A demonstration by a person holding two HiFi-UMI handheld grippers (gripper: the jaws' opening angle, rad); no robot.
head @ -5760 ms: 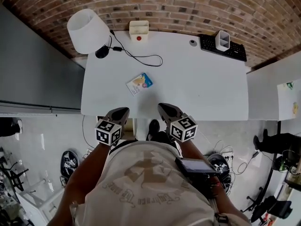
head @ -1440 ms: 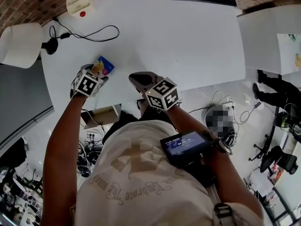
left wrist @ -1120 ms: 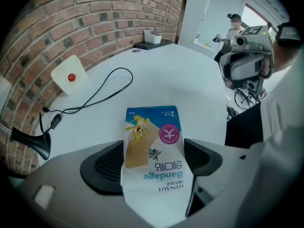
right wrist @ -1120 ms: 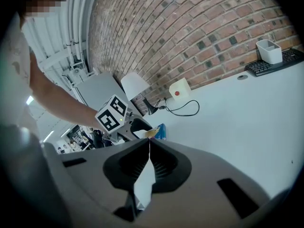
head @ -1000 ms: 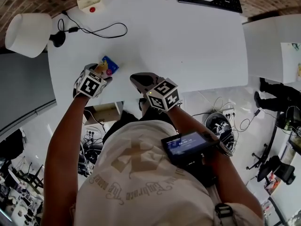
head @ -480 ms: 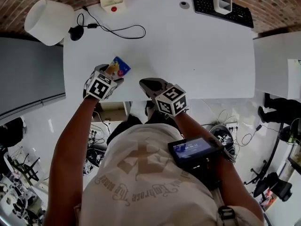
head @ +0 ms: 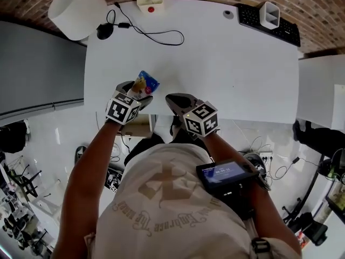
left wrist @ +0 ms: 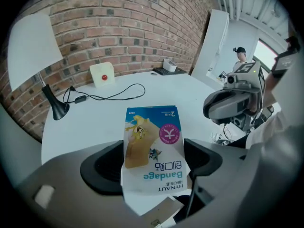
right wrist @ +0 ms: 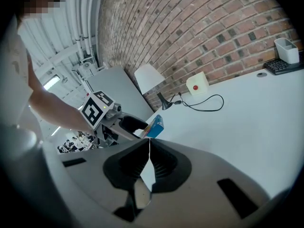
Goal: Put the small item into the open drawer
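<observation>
Packet of bandages (head: 146,82) is clamped by its near end in the left gripper (head: 136,90), long side pointing away over the desk (head: 215,63) edge, with the open drawer (head: 137,128) just below and behind it (the right gripper (head: 173,99) is closed, empty).

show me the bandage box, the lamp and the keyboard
bandage box (left wrist: 153,146), left gripper view, middle of its printed face
lamp (head: 77,12), head view, on the white shade
keyboard (head: 285,32), head view, right-hand keys
</observation>
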